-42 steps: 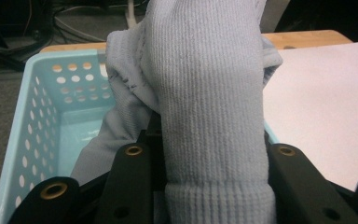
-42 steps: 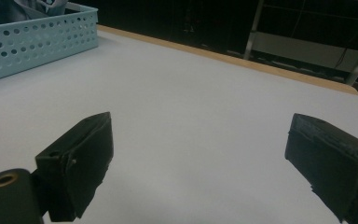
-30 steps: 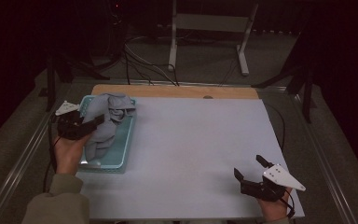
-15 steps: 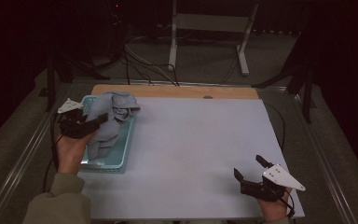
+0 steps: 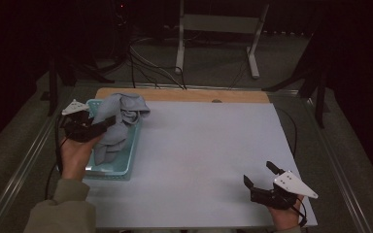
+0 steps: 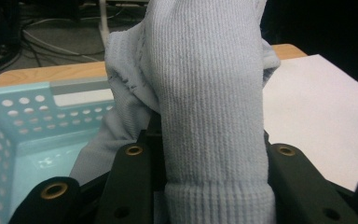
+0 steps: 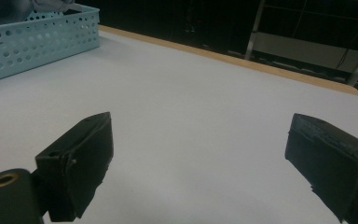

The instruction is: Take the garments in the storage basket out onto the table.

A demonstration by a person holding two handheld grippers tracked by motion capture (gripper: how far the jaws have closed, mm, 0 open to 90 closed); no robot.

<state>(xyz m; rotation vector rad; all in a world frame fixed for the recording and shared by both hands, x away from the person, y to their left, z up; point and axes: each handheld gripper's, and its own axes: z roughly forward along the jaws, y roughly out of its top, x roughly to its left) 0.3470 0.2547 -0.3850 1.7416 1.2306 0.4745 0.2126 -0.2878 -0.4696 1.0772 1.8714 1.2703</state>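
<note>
A pale blue knitted cloth [image 5: 119,116] hangs over a light blue perforated basket [image 5: 126,154] at the table's left side. My left gripper [image 5: 108,121] is shut on that cloth and holds it lifted above the basket. In the left gripper view the ribbed cloth [image 6: 205,107] stands clamped between the two black jaws, with the basket [image 6: 14,126] behind at the left. My right gripper [image 5: 262,175] rests near the table's front right corner, open with nothing between its fingers [image 7: 81,158].
The white table top [image 5: 204,155] has a wooden strip [image 5: 189,95] along its far edge. Beyond the table stand a white metal frame [image 5: 218,29] and cables on the floor. In the right gripper view the basket [image 7: 32,39] lies far off at the upper left.
My left gripper has lifted the cloth higher out of the basket and drawn it a little toward the table's middle. The right gripper has stayed still.
</note>
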